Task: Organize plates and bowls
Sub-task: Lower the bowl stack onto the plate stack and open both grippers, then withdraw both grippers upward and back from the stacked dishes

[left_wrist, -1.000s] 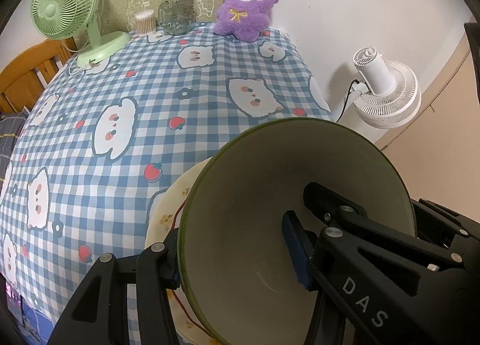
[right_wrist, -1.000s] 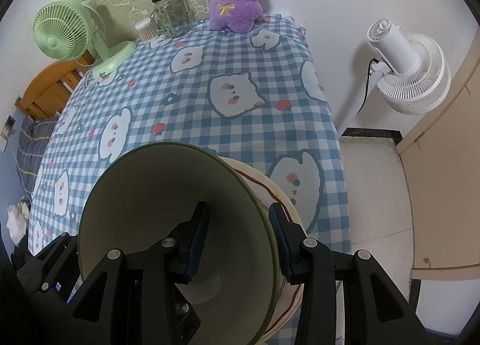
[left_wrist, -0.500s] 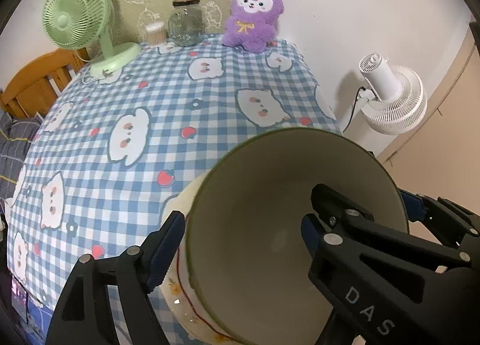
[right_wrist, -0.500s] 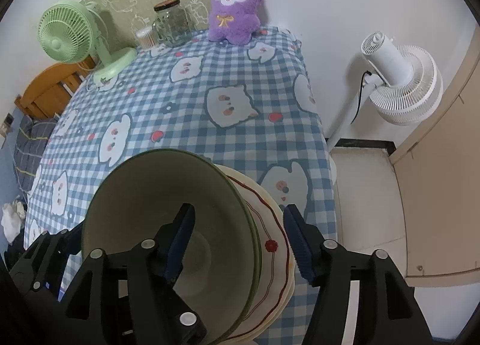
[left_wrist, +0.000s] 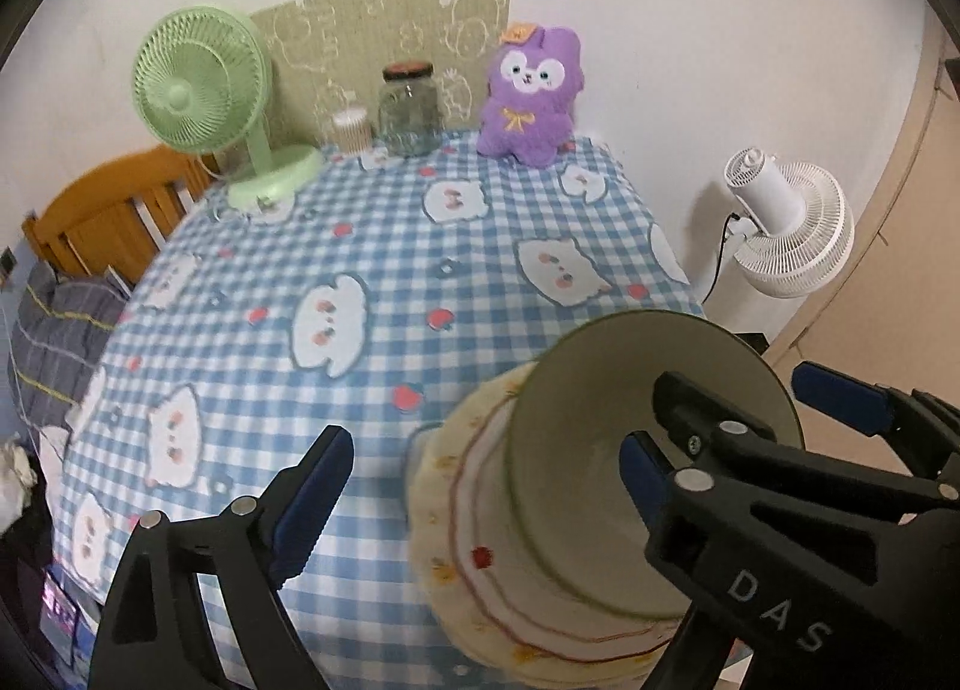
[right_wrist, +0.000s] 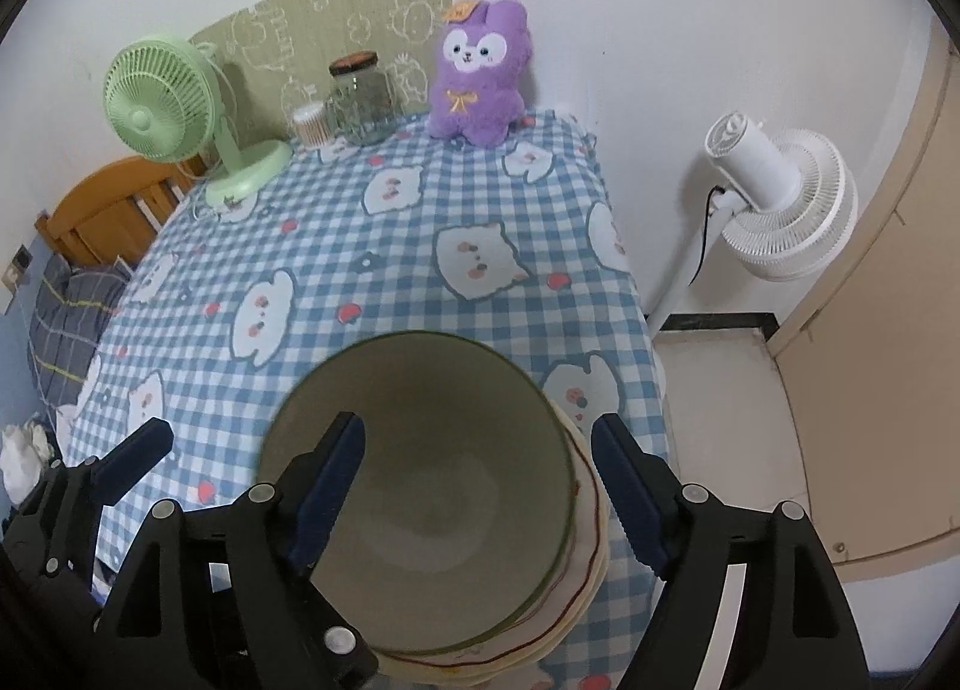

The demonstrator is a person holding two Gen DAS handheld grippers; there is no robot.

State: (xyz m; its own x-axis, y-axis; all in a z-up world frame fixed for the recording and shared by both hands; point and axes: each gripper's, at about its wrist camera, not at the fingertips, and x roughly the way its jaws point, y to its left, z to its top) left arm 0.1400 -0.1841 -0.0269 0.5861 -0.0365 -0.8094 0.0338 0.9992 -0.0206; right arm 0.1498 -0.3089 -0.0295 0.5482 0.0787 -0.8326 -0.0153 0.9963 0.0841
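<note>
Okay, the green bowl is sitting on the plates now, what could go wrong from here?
1. The olive-green ceramic bowl on the cream red-lined plates sits near the checked tablecloth's front right edge; a bump might tip it off.
2. The right hand-held gripper, jaws opening, straddles the bowl's rim and could clip it.

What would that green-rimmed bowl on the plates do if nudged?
The green-rimmed bowl looks like rigid glazed ceramic, so probably slippery and breakable. It sits on stacked plates near the table edge, so a push might slide it off rather than tip it.
</note>
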